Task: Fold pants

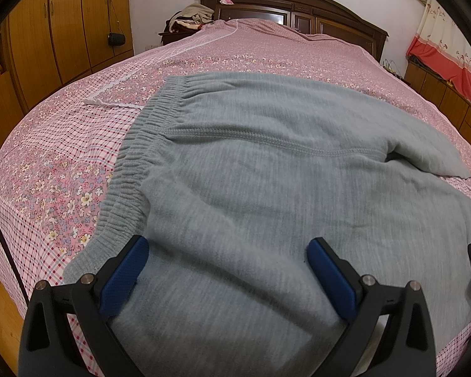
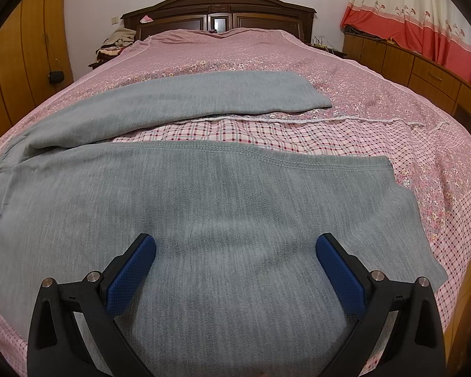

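The pants (image 1: 251, 163) lie spread flat on the bed (image 1: 62, 157). In the left wrist view the waistband (image 1: 135, 157) sits at centre left, with the legs running off right. In the right wrist view the far leg (image 2: 204, 94) lies behind the near leg (image 2: 235, 194), a strip of bed between them. The headboard (image 2: 219, 9) stands at the top of the frame.

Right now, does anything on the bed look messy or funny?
Nothing is spilled or torn. The grey knit pants lie flat on the pink flowered bedspread, legs splayed apart. Only the heap of clothes beside the dark wooden headboard looks untidy.
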`<state>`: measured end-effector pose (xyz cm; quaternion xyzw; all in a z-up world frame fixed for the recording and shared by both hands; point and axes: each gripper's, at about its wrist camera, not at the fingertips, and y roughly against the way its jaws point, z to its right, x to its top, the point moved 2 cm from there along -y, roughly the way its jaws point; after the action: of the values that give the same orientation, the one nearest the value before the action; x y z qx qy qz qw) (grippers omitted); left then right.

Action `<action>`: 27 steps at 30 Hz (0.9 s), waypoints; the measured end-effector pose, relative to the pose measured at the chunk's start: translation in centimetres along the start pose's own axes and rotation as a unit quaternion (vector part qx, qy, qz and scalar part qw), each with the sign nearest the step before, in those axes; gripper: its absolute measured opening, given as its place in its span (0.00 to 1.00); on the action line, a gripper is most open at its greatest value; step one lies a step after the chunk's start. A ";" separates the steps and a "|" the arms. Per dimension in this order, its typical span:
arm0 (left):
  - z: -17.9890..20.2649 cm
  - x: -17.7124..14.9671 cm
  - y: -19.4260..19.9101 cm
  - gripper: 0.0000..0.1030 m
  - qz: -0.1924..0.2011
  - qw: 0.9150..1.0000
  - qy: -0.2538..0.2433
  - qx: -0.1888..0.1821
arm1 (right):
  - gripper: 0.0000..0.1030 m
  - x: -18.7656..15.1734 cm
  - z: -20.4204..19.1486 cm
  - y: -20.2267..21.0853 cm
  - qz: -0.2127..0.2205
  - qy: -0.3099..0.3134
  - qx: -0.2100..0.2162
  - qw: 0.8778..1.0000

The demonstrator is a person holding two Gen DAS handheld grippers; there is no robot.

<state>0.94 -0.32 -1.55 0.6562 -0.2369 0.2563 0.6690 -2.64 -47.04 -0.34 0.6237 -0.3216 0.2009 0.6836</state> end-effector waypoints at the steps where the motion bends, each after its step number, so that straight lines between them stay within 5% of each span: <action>1: 0.0 0.0 0.0 1.00 0.000 1.000 0.000 0.000 | 1.00 0.0 0.0 0.0 -0.002 0.000 0.000 1.000; 19: 0.6 -0.3 0.3 1.00 -0.012 1.000 -0.019 0.005 | 1.00 0.1 0.2 0.7 -0.015 0.005 0.005 1.000; 27: -0.1 1.0 1.5 0.99 -0.049 0.999 -0.019 -0.014 | 1.00 1.5 1.5 1.9 -0.029 0.001 0.026 0.999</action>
<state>0.71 -0.13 0.28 0.6627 -0.2204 0.2071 0.6851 -3.19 -48.43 2.09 0.6503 -0.2970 0.1896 0.6731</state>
